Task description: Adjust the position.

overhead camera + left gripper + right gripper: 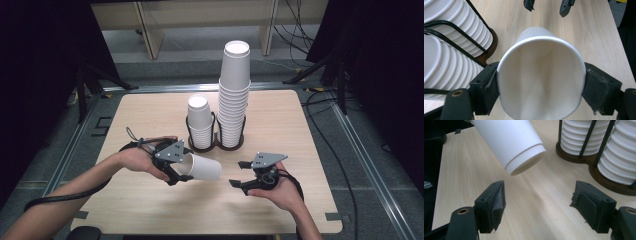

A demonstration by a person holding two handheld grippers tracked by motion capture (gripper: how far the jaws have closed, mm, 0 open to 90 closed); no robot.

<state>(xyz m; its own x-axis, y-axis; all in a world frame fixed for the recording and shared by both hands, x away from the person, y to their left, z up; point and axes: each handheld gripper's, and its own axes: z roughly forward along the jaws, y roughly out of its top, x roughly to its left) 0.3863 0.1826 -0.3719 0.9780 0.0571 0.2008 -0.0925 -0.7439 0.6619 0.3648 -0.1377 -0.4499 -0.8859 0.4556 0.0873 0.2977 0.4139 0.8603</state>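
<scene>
A person sat at a pale wooden worktop [150, 115] with a two-jaw gripper in each hand. The left gripper [182, 177] held a single white paper cup [202, 167] on its side, just above the wood, left of centre and towards the near edge. The cup's open mouth faced back into the gripper and its base pointed towards the right gripper [240, 174]. The left gripper view showed the two black pads pressed on opposite sides of the rim, which was squeezed slightly out of round.

The cup looked very light and thin-walled, easy to crush or crease. The rolled rim was probably its stiffest part and the safest place to pinch, and only gently; the smooth wall could slip or buckle under a hard squeeze.

The left forearm came in from the near left corner, wrist bent inward, jaws pointing level across the worktop. The right hand rested near the middle of the near edge, palm up under its gripper, jaws aimed at the cup's base. Those jaws stood apart with nothing between them, a short gap short of the cup.

Behind both, at the worktop's centre, a dark twin cup holder [215, 146] carried a short stack of cups [199, 120] and, beside it, a tall stack of cups [235, 95]
</scene>
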